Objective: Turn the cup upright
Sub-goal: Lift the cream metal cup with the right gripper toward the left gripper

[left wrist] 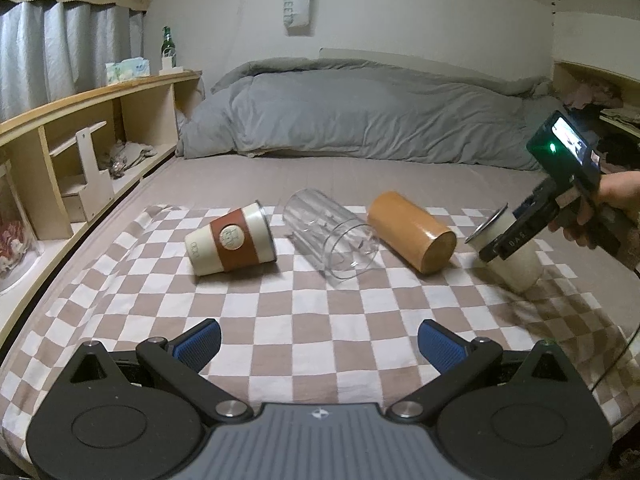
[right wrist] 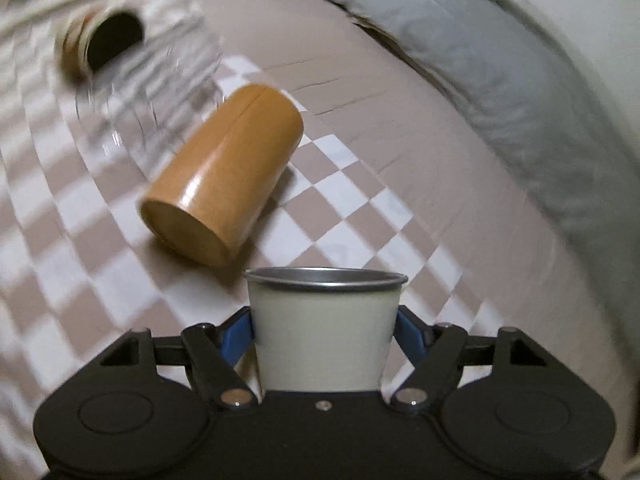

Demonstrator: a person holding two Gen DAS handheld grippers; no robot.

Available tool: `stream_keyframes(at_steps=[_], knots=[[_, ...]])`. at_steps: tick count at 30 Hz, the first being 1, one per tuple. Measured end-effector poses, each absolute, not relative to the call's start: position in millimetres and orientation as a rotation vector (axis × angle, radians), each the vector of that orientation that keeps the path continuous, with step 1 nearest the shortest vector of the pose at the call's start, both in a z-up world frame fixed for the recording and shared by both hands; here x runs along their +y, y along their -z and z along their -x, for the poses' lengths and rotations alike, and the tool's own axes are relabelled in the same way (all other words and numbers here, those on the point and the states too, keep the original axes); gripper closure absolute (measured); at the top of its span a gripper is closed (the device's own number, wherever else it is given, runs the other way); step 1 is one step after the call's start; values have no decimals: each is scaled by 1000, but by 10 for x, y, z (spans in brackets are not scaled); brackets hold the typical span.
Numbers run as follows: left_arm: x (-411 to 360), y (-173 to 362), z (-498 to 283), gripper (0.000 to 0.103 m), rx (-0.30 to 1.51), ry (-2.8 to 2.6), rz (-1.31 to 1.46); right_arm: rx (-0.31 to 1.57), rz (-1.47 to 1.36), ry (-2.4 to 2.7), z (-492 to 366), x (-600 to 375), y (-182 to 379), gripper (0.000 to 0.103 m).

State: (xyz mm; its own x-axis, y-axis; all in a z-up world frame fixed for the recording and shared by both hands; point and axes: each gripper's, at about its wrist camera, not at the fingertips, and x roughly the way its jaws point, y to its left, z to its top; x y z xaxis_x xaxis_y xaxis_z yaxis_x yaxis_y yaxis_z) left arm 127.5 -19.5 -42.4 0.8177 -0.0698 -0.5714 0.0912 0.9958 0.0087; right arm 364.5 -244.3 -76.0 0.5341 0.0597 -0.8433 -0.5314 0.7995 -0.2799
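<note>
We have the cream cup with a metal rim clamped between the blue pads of our right gripper, low in the centre of the right wrist view, rim away from the camera. In the left wrist view the same cup sits at the right edge, tilted, its base low toward the checkered cloth and its rim pointing up and to the left. We judge the flip is mid-way: the cup is gripped and turning, not yet standing. Next we would need to finish the rotation until the rim faces up, lower the base flat on the cloth, then release.

Just left of it lies an orange cylinder cup on its side, then a clear glass and a banded cup, both also lying down. Our left gripper is wide open and empty at the bottom centre.
</note>
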Motion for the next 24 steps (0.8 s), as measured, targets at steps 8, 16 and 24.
stream_keyframes(at_steps=[8, 16, 24], knots=[[-423, 437, -1230, 0, 586, 141, -49, 1208, -22, -292, -3418, -2797, 681, 28], [-730, 554, -1382, 0, 630, 235, -36, 1245, -431, -206, -3268, -3096, 1070, 27], [-1052, 743, -1807, 0, 792, 374, 54, 1177, -591, -214, -3121, -3170, 1177, 15]])
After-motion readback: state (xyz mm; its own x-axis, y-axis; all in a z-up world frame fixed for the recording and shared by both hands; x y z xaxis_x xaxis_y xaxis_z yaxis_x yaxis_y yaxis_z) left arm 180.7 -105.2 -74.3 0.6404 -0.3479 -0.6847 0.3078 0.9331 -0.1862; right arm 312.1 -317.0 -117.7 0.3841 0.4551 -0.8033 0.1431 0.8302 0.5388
